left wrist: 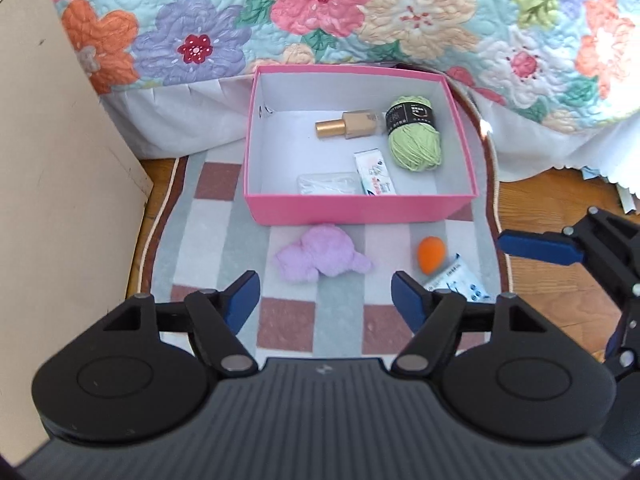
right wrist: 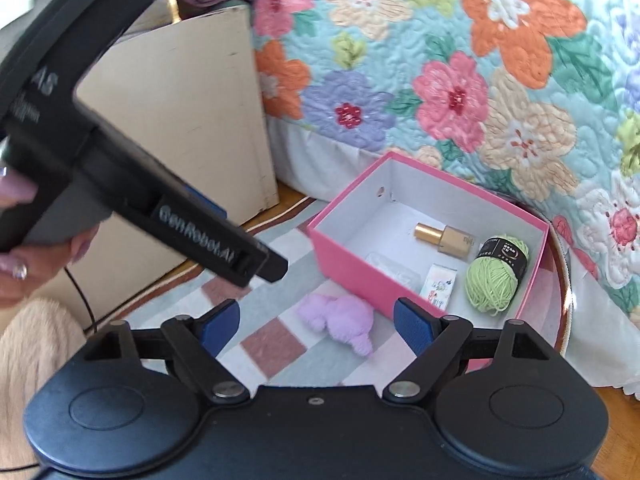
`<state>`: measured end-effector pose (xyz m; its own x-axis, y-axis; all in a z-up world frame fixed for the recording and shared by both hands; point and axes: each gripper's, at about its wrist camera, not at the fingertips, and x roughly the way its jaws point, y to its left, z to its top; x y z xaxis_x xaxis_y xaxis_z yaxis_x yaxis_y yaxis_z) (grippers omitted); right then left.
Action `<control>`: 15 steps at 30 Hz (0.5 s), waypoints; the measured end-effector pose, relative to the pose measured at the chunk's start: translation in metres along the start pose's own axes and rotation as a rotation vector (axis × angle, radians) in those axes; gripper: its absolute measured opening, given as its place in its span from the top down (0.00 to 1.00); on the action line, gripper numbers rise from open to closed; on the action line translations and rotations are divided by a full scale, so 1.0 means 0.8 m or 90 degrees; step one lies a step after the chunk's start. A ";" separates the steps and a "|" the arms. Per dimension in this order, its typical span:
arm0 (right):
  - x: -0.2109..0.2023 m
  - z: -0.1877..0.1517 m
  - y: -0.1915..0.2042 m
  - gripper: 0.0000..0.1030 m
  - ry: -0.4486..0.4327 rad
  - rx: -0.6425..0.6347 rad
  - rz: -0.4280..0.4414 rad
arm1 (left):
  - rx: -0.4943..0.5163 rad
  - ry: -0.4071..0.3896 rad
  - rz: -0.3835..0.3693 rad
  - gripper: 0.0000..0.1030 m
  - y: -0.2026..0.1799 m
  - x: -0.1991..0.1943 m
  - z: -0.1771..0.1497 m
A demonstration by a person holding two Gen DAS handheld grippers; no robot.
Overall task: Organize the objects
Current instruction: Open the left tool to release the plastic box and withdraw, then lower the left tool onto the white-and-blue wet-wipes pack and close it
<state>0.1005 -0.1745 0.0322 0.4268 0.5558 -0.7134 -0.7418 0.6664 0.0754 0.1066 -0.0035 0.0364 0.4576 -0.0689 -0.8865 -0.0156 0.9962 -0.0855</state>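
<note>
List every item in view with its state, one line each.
pink box: lidless, on the rug.
gold-capped bottle: on its side in the box.
green yarn: in the box, label band on.
purple plush: on the rug, outside the box.
orange sponge: on the rug, outside the box.
left gripper: jaws open, empty.
right gripper: jaws open, empty.

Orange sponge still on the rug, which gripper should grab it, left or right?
Probably right: the orange sponge lies on the right side of the rug, near the open, empty right gripper; the left gripper hovers nearer the purple plush.
</note>
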 end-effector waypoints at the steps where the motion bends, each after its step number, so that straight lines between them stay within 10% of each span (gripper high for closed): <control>1: -0.004 -0.005 0.005 0.13 -0.001 -0.007 -0.001 | -0.004 0.000 0.000 0.28 0.000 -0.003 -0.006; 15: 0.010 -0.091 0.022 0.06 0.041 -0.030 0.013 | -0.021 0.059 0.001 0.24 -0.014 0.033 -0.081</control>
<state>0.0531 -0.1950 -0.0229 0.3779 0.5356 -0.7552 -0.7744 0.6299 0.0592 0.0608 -0.0199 -0.0155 0.3729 -0.0736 -0.9249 -0.0460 0.9942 -0.0976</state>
